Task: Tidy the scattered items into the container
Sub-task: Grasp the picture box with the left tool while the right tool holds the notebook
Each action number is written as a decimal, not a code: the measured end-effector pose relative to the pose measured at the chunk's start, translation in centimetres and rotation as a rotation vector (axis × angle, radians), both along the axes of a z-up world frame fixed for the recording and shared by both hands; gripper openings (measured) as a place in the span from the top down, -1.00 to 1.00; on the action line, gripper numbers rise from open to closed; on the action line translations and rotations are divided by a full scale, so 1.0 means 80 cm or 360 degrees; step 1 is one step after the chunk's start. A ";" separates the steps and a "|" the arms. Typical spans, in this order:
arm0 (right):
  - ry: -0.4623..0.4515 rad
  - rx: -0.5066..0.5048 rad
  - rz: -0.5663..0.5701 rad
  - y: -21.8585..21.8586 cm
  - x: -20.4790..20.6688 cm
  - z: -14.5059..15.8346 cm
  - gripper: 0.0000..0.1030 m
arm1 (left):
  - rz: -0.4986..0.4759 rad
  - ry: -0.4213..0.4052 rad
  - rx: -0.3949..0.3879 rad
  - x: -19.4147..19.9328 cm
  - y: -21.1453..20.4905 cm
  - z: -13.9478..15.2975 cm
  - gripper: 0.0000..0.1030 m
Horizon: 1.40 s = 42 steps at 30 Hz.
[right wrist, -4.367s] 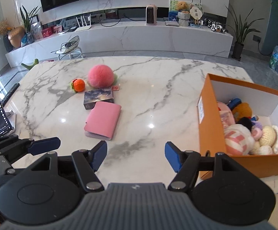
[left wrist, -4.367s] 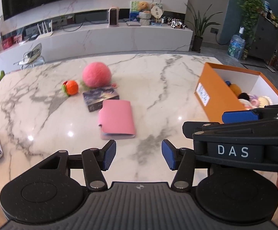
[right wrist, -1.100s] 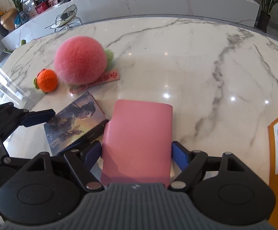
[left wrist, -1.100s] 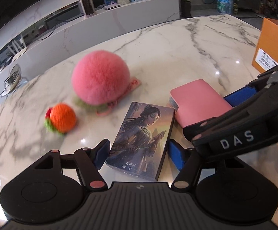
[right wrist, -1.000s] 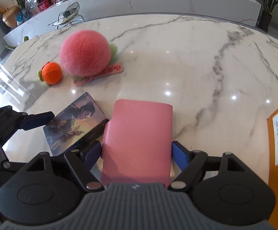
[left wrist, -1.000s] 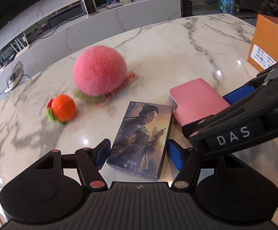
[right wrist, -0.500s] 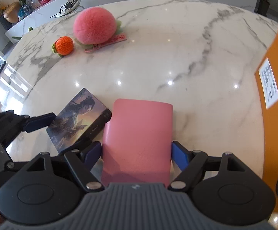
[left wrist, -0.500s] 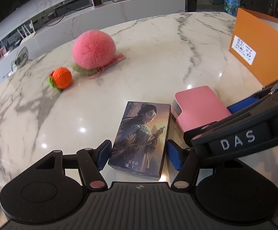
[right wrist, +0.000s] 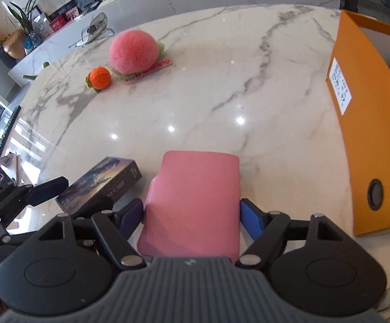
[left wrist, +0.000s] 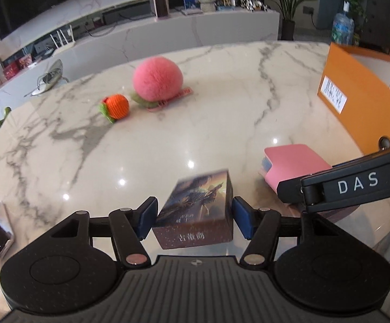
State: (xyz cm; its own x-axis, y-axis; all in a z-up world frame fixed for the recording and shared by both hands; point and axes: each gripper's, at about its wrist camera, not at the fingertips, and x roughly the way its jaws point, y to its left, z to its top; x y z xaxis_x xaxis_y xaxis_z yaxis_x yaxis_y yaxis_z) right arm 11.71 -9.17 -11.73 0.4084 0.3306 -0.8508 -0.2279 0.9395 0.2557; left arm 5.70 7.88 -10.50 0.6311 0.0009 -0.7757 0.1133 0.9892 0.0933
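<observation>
Left gripper (left wrist: 194,213), jaws closing across the card box (left wrist: 197,210), and right gripper (right wrist: 191,215), clamped on the pink wallet (right wrist: 195,202), both above the marble table (right wrist: 222,102), orange container (right wrist: 369,134) at two o'clock; both loads probably light, the box stiff and likely slick, best held by long edges.
</observation>
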 end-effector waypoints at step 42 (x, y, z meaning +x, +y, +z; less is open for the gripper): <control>-0.0063 -0.0132 0.0117 0.014 -0.024 -0.035 -0.43 | 0.0384 0.0260 -0.0365 0.023 0.048 -0.047 -0.68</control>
State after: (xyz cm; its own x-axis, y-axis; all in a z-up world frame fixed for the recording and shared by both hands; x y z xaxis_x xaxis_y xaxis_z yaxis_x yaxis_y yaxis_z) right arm 9.77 -8.06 -14.49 0.4193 0.2902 -0.8602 -0.3053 0.9374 0.1674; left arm 7.54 11.70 -14.27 0.5016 -0.0513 -0.8636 -0.1305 0.9823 -0.1341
